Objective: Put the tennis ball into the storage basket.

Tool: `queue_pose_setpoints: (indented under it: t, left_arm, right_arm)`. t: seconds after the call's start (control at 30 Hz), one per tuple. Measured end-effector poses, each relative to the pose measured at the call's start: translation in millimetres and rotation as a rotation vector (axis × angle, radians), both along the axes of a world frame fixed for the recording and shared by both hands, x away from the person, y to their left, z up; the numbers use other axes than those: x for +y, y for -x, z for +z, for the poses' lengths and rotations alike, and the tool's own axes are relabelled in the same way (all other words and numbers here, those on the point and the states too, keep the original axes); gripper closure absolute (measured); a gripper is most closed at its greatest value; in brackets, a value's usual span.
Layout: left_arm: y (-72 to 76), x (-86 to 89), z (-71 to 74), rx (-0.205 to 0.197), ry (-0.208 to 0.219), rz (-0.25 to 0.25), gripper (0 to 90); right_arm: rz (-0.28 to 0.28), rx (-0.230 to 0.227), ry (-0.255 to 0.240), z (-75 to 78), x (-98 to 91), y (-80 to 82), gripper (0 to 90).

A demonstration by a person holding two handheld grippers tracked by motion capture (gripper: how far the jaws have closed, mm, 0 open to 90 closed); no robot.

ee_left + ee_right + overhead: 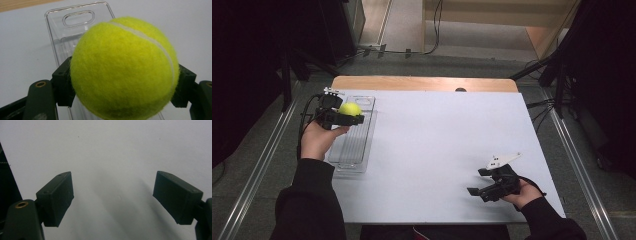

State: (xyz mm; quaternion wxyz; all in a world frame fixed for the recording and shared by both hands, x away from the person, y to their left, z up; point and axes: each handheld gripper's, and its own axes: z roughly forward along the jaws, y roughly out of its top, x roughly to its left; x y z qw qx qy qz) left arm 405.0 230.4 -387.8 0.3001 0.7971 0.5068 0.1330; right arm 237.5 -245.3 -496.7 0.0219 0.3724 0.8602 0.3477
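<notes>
Two claws up. Left claw (353,118) clamped on tennis ball (124,67), pads on both sides, held over far end of clear tray (360,131) by left edge of surface (437,145); ball looks clear of tray, hard to tell. Right claw (113,197) released, jaws wide, nothing between, near front-right corner.

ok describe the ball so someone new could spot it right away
Find the white table, then the clear plastic tray at its left edge. Above the tray's far end, the left hand-held gripper clamps the tennis ball: round, fuzzy, bright yellow-green.
</notes>
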Motion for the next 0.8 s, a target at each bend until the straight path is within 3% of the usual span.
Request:
queue_pose_setpoints:
  t: [0.37,0.8]
  left_arm:
    - [-1.4,1.6,-4.3,0.006,-0.005,0.009,25.8]
    - [-5.4,-3.2,-20.4,0.028,-0.028,0.003,25.8]
  right_arm:
    - [0.000,0.001,0.000,0.1,0.1,0.1,14.8]
    - [-0.001,0.002,0.001,0.2,-0.1,0.2,14.8]
